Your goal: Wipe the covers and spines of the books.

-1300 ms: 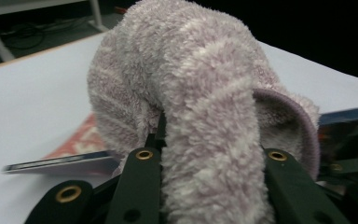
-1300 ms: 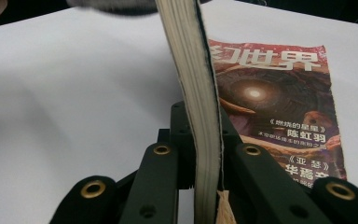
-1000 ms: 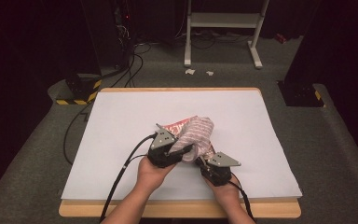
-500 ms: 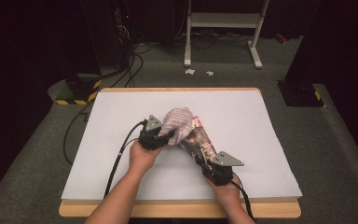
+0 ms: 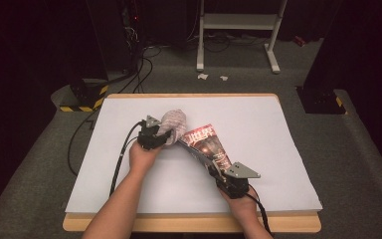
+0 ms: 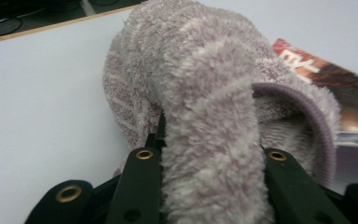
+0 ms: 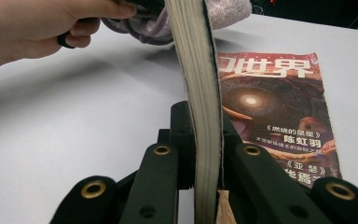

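Note:
A fuzzy lilac towel (image 5: 174,123) hangs bunched over the white table top (image 5: 278,149), left of the middle. My left gripper (image 5: 161,137) is shut on a thick fold of it (image 6: 205,93), which fills the gap between the jaws (image 6: 209,154). A magazine with a red and dark cover (image 5: 206,142) lies just right of the towel. My right gripper (image 5: 214,169) is shut on its thick block of pages (image 7: 198,70), which stands on edge in the right gripper view (image 7: 203,151), while the cover (image 7: 275,107) lies flat beside it. The towel (image 7: 228,11) hangs at the pages' far end.
The table's wooden front edge (image 5: 189,223) runs close to both forearms. Cables (image 5: 122,159) trail from the left gripper across the table's left side. Behind the table stand a white metal frame (image 5: 238,22) and dark equipment with a yellow-black striped base (image 5: 82,107).
The left hand has carried the towel up and to the left, off the magazine, whose cover now shows. The right hand and the gripped pages have stayed put.

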